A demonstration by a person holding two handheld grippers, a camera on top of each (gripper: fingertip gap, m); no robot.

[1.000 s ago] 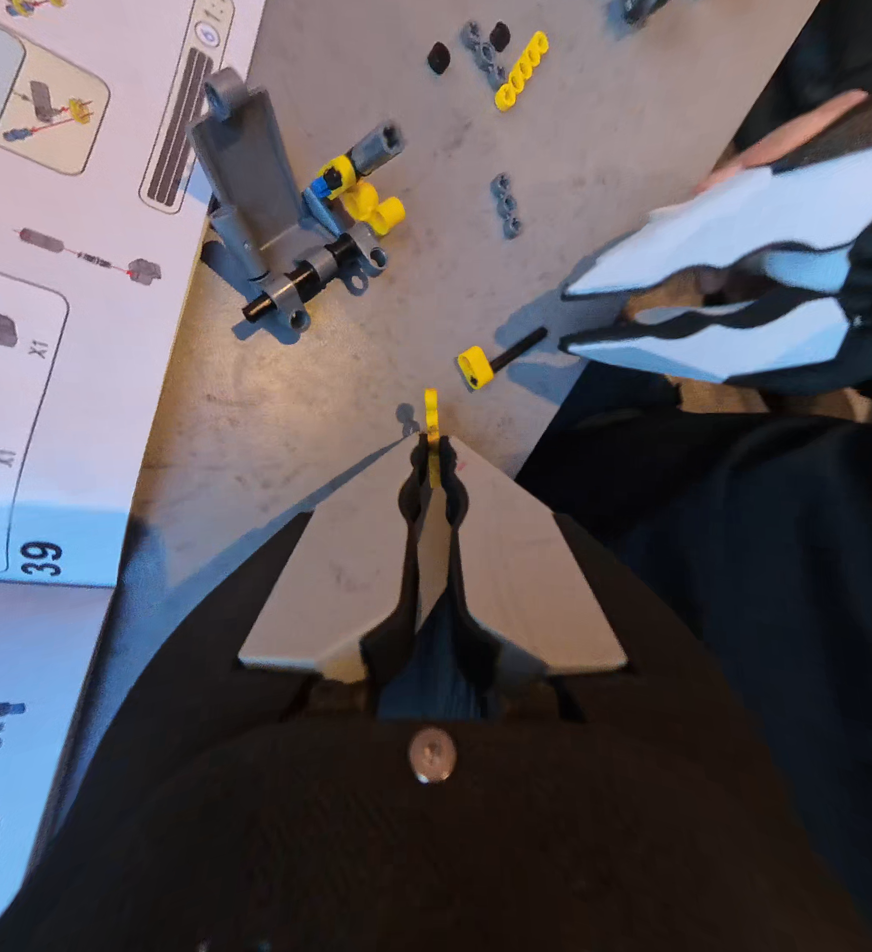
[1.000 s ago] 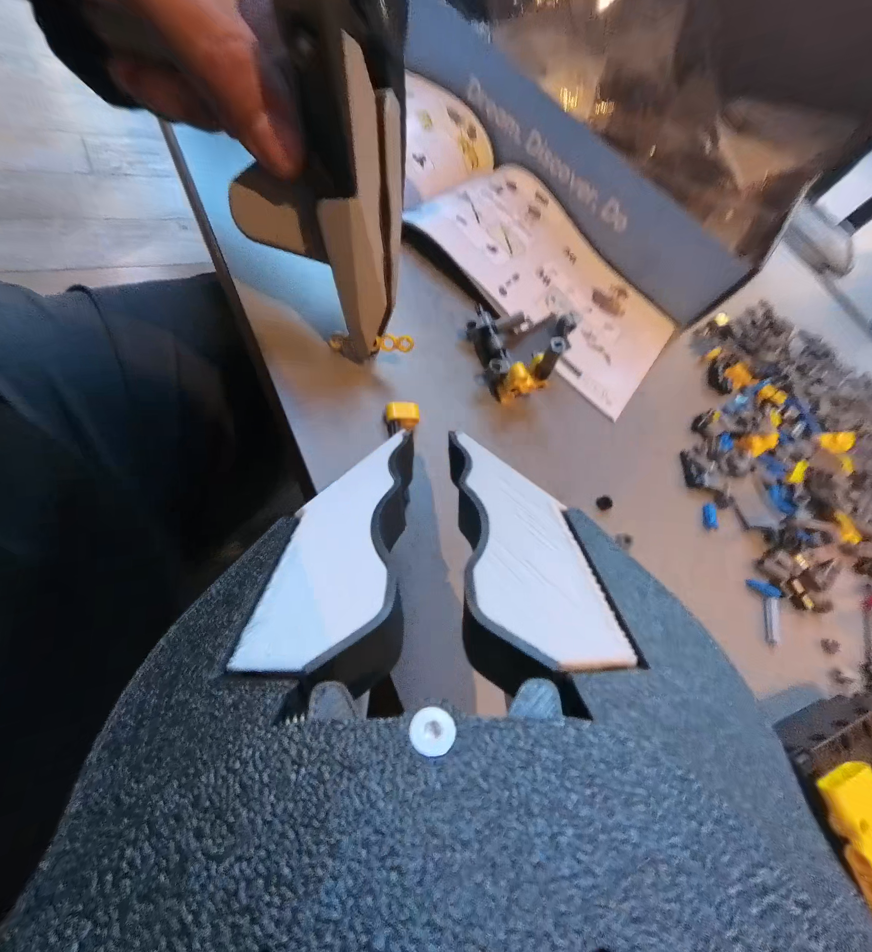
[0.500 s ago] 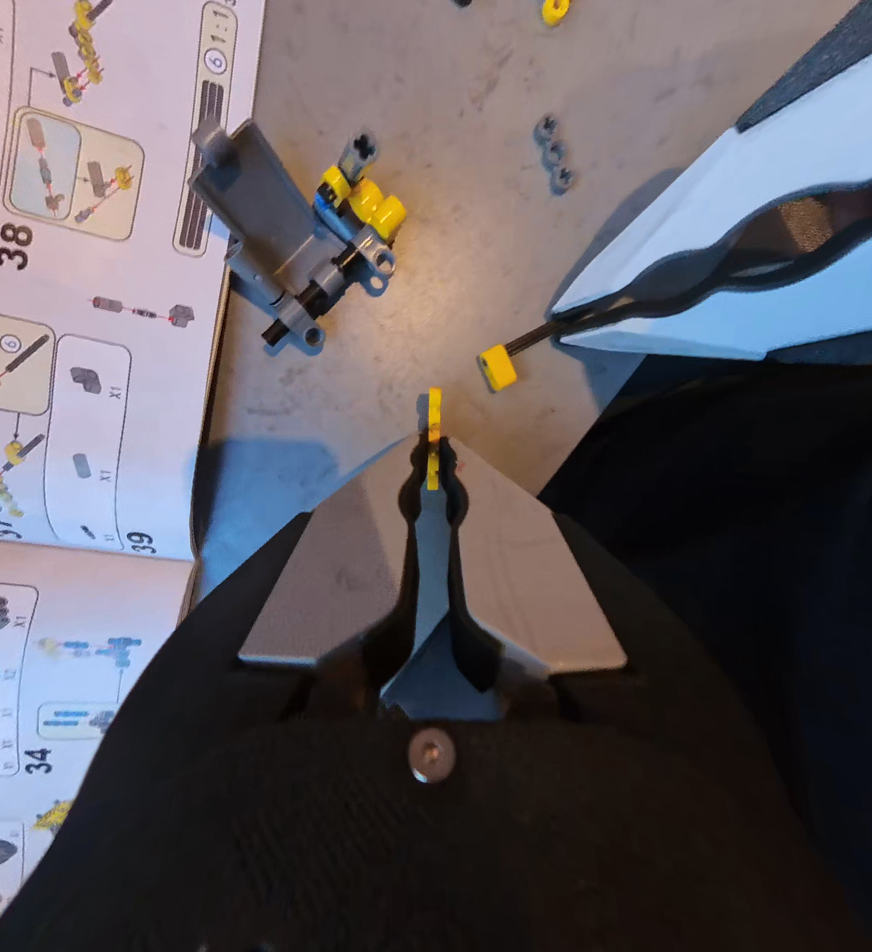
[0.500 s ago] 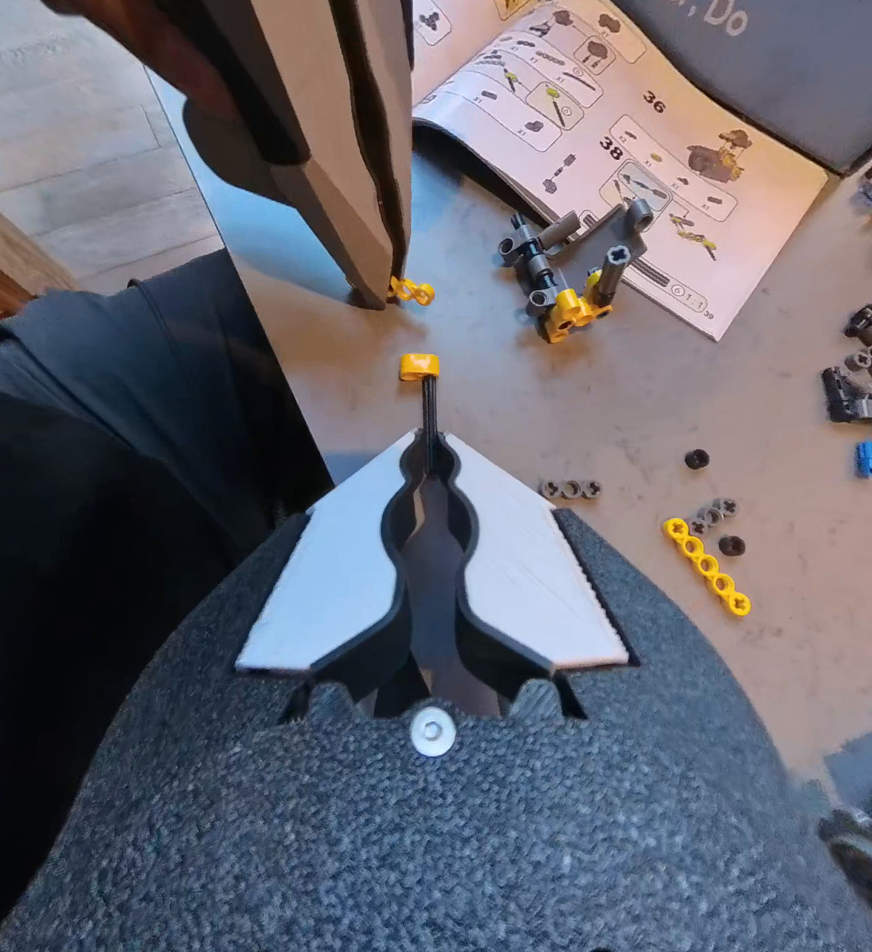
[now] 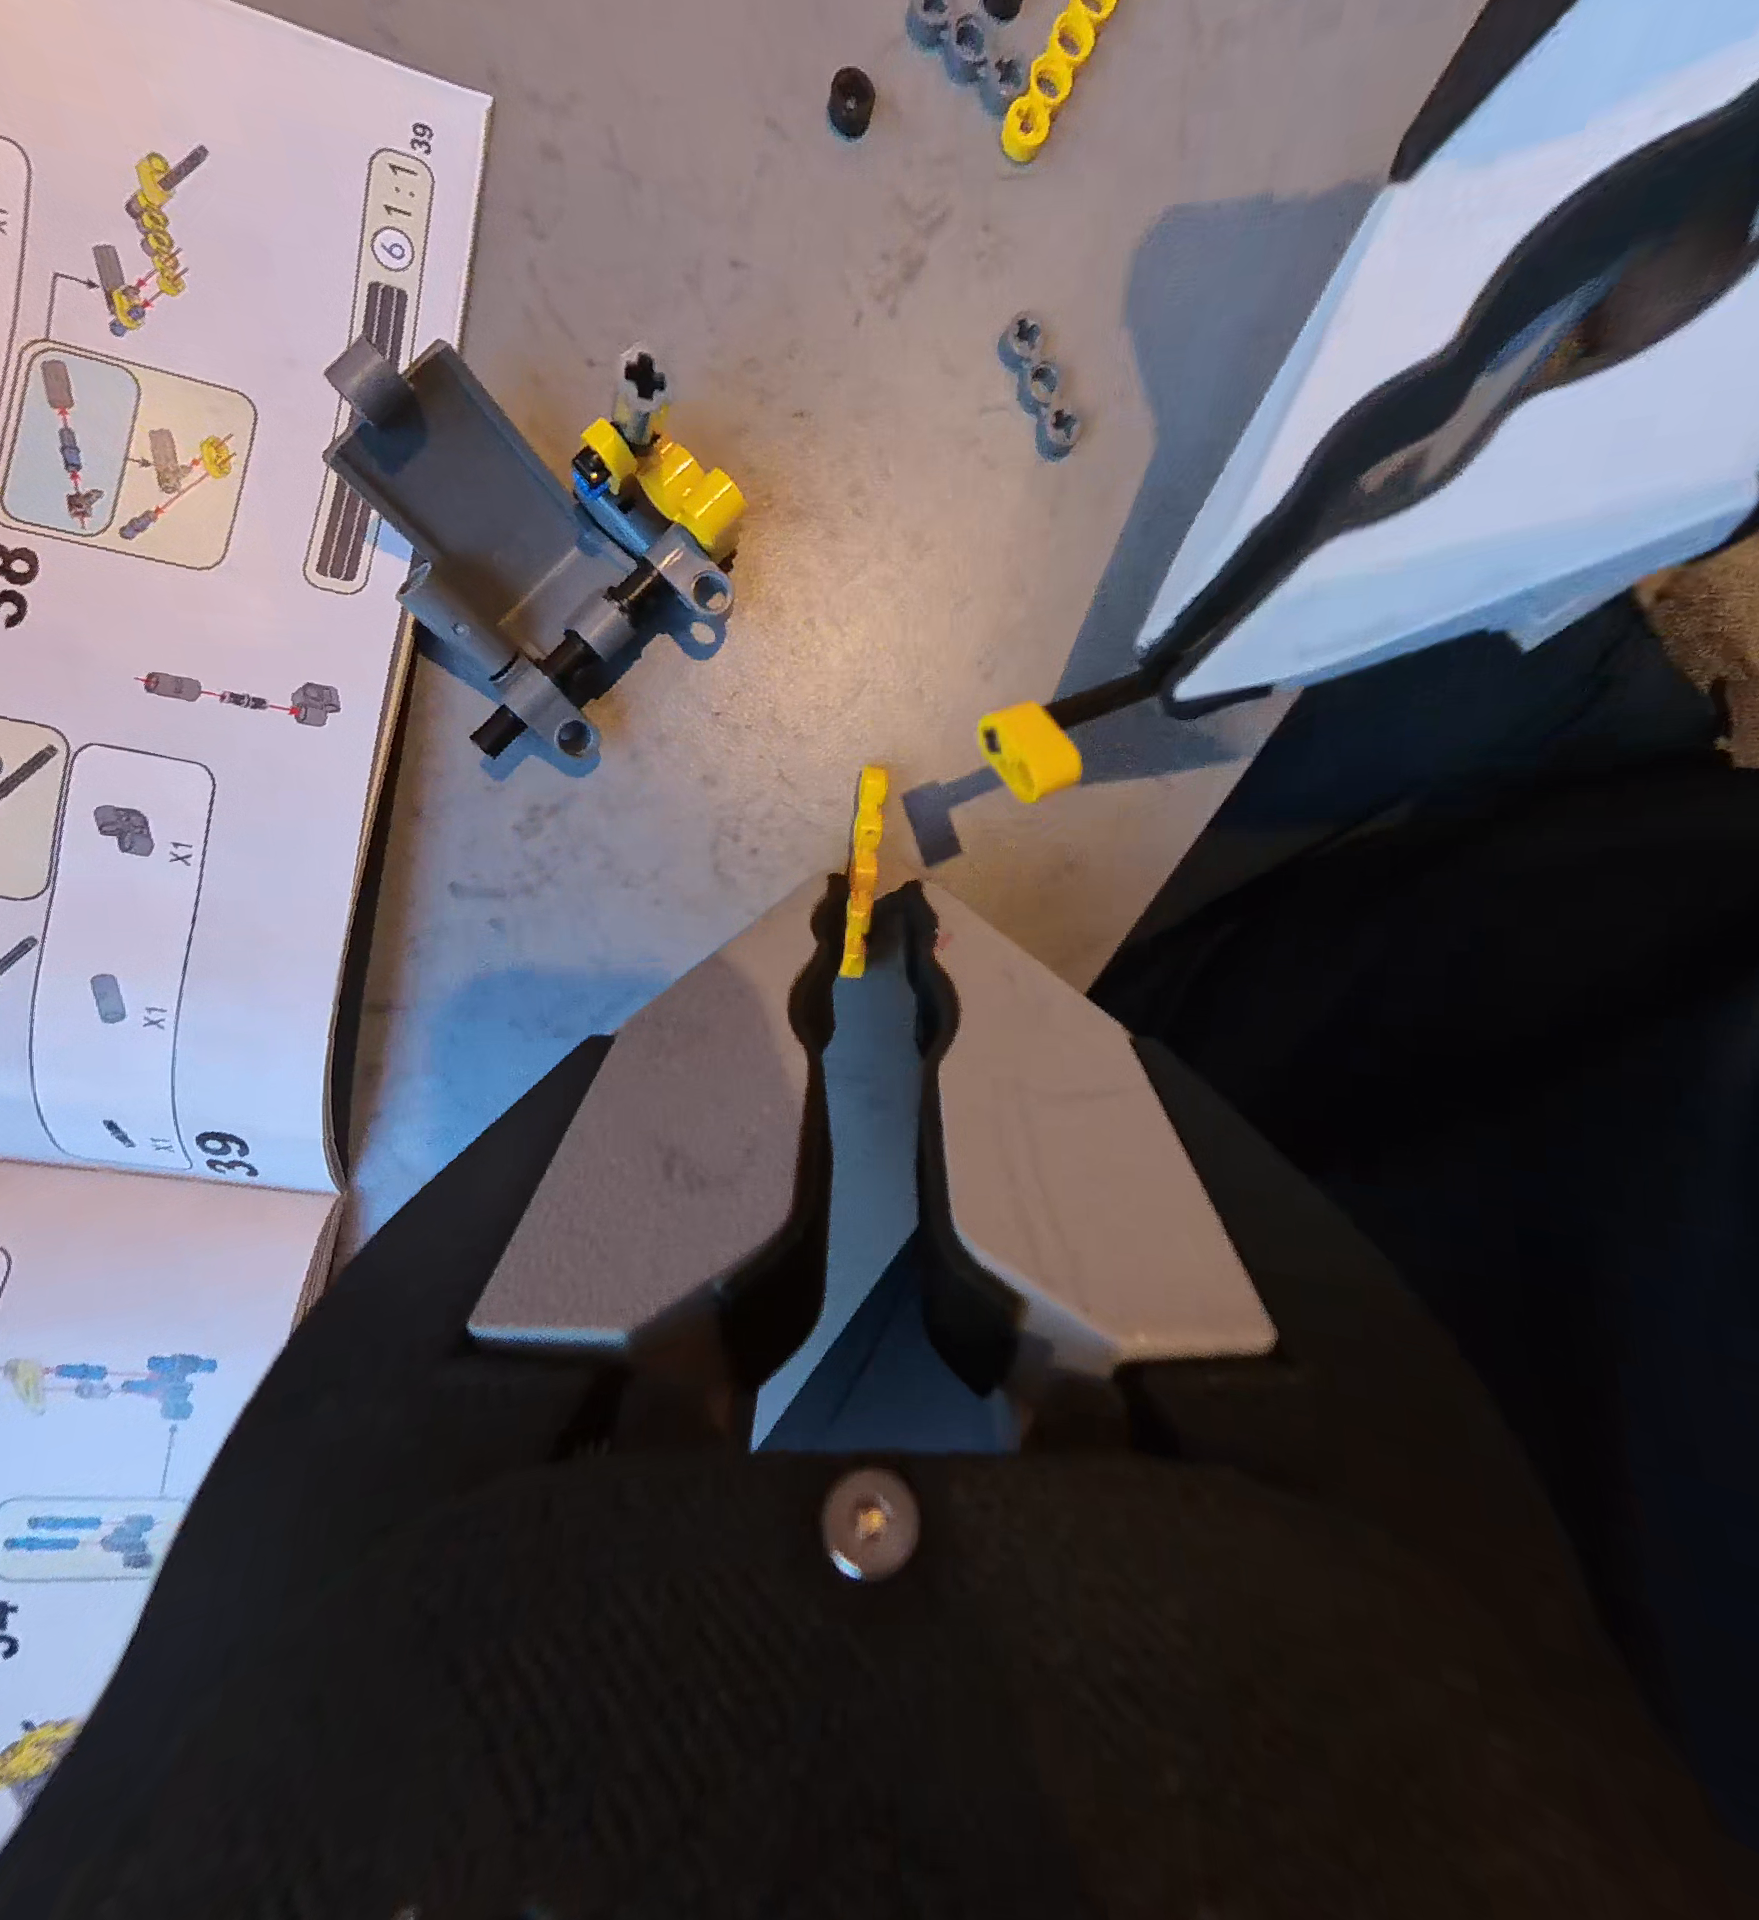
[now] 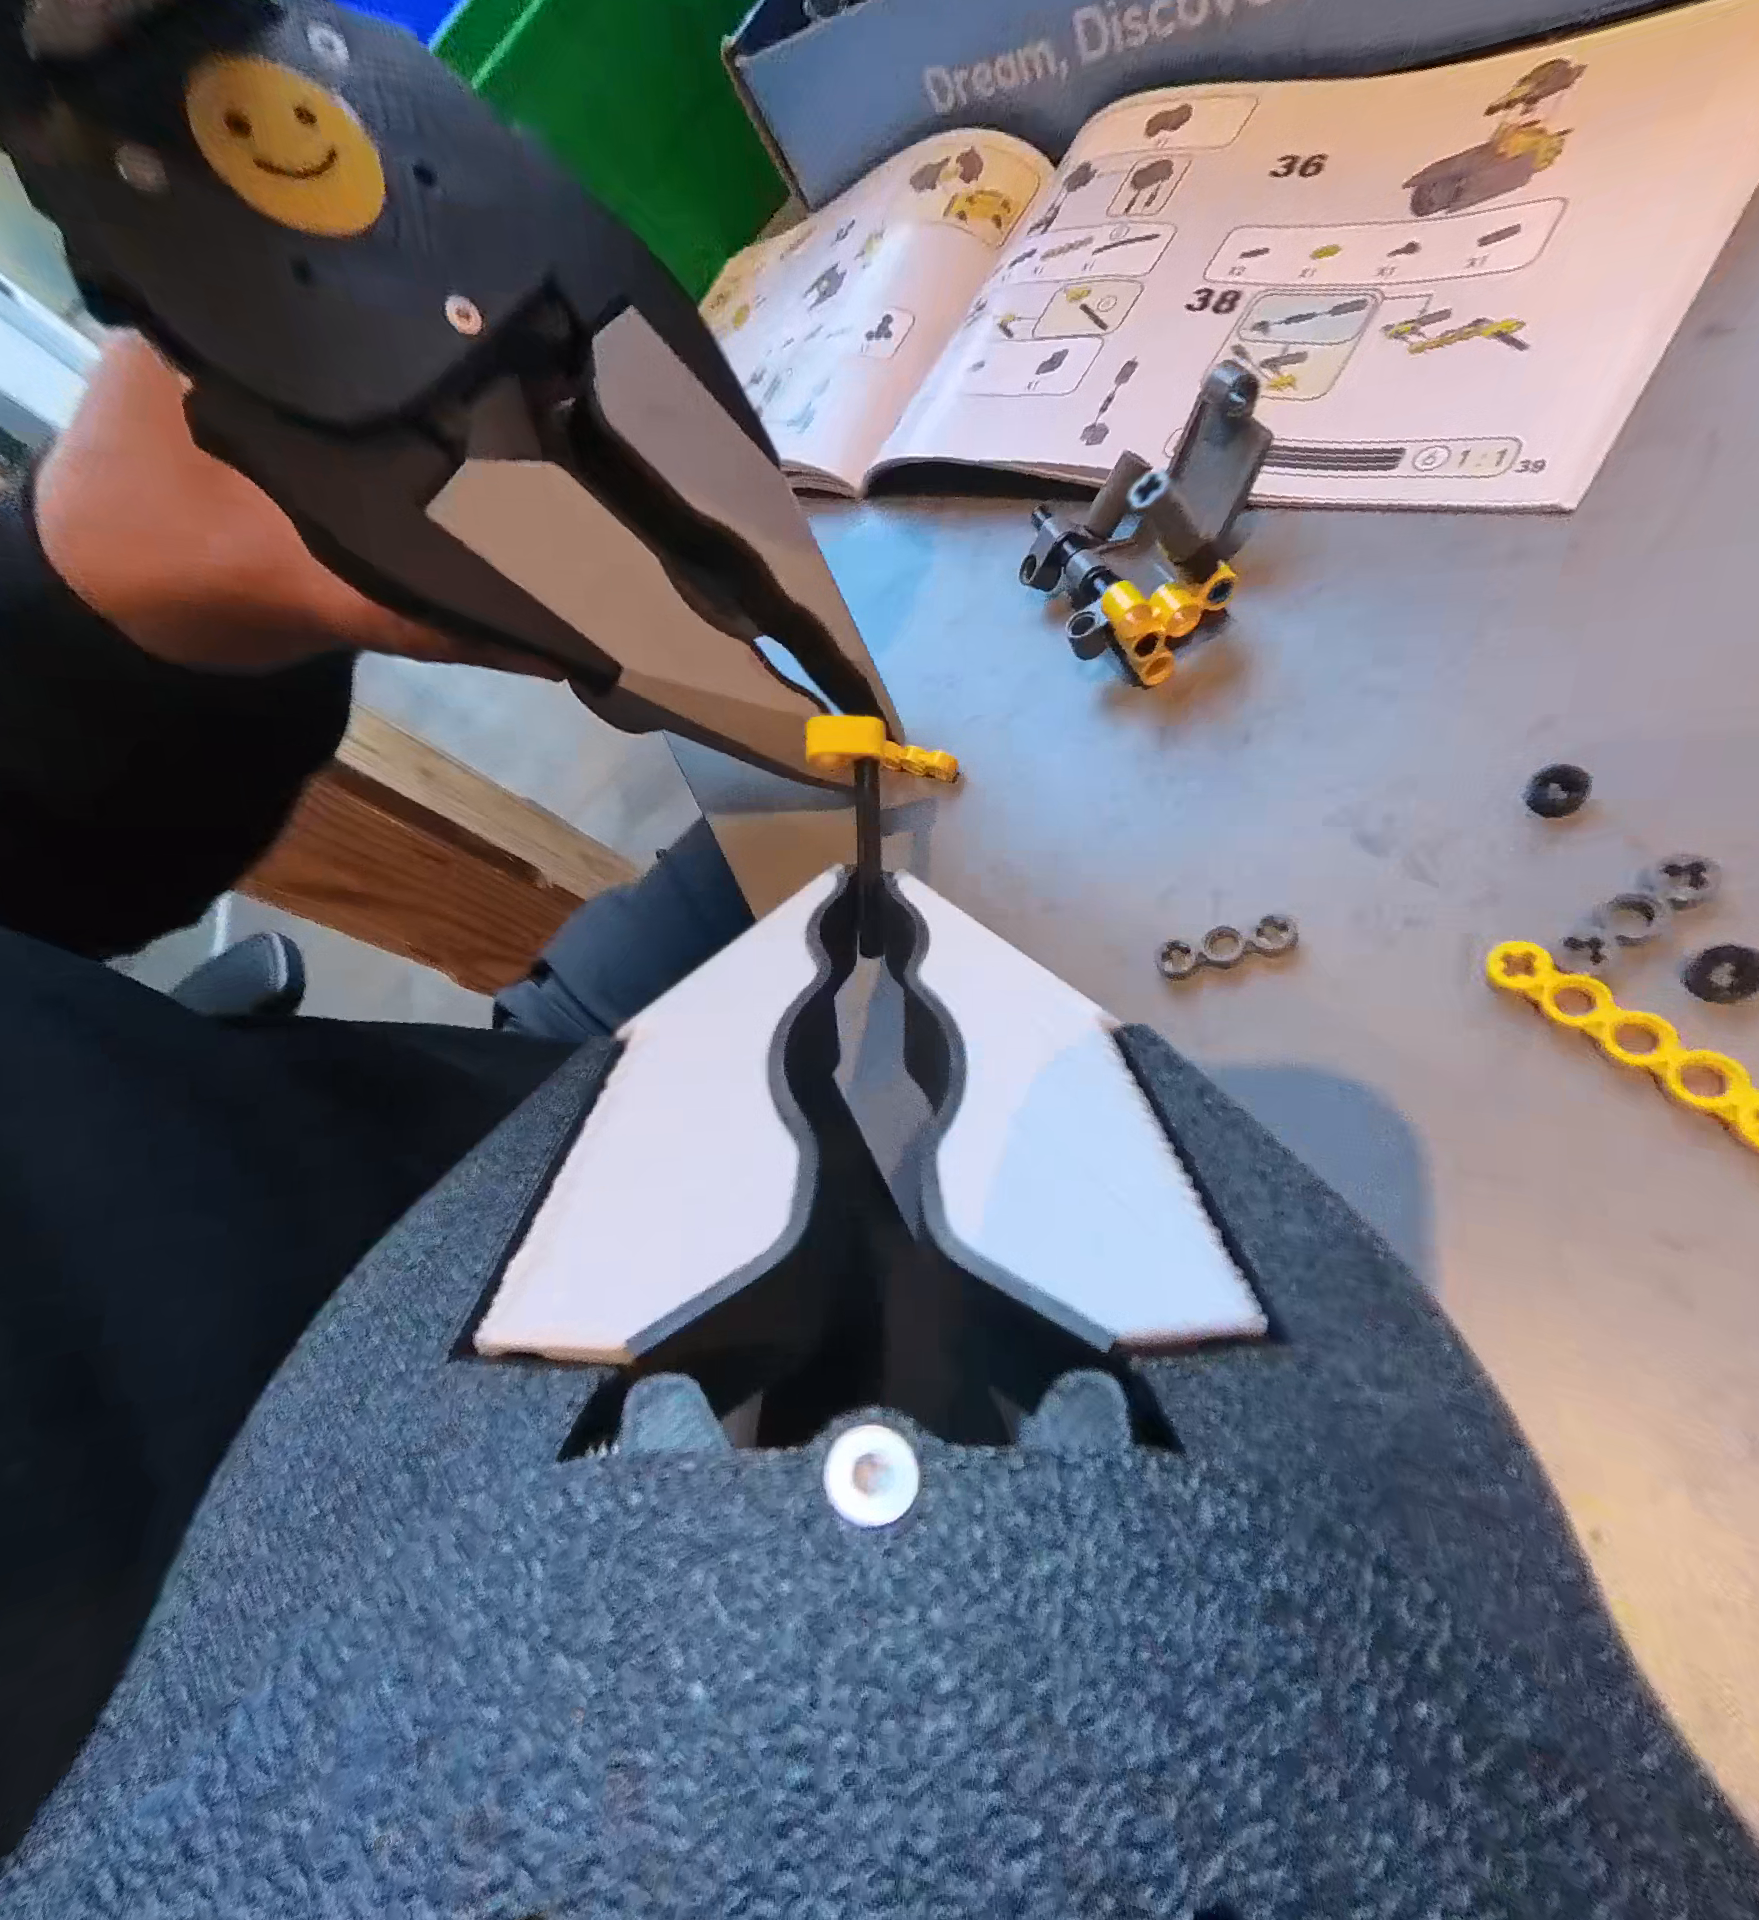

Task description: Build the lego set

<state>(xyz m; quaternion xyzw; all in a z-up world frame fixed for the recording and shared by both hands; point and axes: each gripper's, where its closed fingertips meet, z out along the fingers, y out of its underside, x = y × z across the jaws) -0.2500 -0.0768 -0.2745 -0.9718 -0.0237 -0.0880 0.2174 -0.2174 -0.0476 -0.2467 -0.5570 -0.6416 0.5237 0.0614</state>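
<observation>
Near the surface's (image 5: 854, 312) front edge, left tongs (image 5: 870, 894) pinch a thin, stiff yellow plastic beam (image 5: 867, 862) endwise, while right tongs (image 6: 870, 883) clamp a slim, slippery black axle (image 6: 867, 831) carrying a yellow connector (image 6: 844, 742).

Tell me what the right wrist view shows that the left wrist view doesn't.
Only the right wrist view shows the round yellow badge on the left hand-held gripper's body, the hand holding it, the dark box behind the instruction booklet, and the long yellow beam complete.

Only the left wrist view shows the booklet's lower pages.

Both show the left hand-held gripper shut on a thin yellow piece, the right hand-held gripper shut on a black axle with a yellow connector, and the grey-and-yellow assembly.
</observation>
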